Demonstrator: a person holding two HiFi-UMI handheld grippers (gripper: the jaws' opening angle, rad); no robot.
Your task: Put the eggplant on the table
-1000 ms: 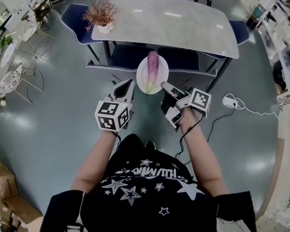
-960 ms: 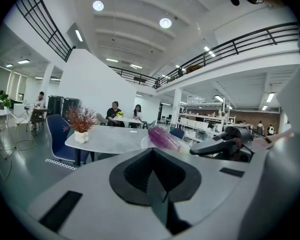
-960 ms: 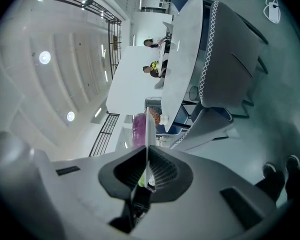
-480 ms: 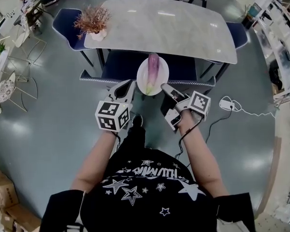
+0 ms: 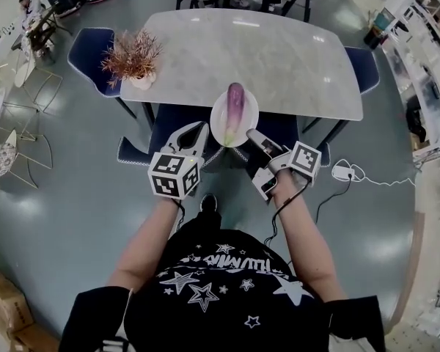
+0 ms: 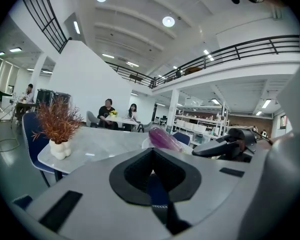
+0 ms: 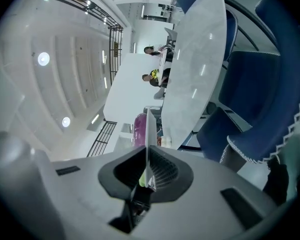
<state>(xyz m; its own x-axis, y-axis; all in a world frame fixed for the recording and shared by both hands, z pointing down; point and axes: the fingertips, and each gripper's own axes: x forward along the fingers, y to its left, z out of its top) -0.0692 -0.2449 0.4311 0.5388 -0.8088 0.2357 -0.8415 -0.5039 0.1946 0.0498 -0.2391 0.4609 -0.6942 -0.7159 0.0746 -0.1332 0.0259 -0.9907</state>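
Right gripper holds the plate with the eggplant at the table's edge

Bright, even indoor light falls from round ceiling lamps and strip lights overhead. The pale bench carries short glare streaks, and the glossy floor reflects hazy white patches. Shadows are faint and soft. All views bow strongly toward the edges, and both gripper views have black corners. There the near left claw and right claw look soft, while the far room is sharper.
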